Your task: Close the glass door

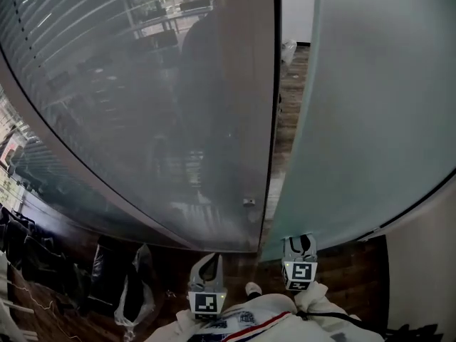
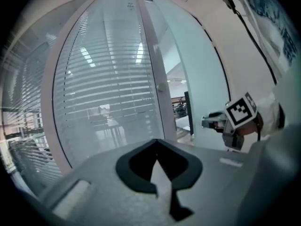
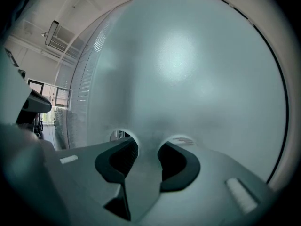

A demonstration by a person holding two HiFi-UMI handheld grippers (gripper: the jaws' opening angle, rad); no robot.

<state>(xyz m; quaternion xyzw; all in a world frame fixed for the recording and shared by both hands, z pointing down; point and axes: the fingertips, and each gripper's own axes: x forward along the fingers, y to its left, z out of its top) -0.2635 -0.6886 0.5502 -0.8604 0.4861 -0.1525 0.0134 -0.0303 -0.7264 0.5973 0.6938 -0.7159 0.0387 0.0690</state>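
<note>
Left gripper (image 1: 211, 261) left of door frame (image 1: 272, 120), jaws together, empty. Right gripper (image 1: 302, 242) right of frame, jaws apart, empty, facing glass door (image 1: 363, 120), ajar. Likely heavy, stiff, slick: push flat near free edge.

Space behind frosted glass panel (image 1: 370, 120) hidden, person's clothing (image 1: 263, 323) cut off at head view's bottom edge

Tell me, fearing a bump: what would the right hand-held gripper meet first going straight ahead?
The frosted glass door; it fills the view beyond the right hand-held gripper, probably very close.
</note>
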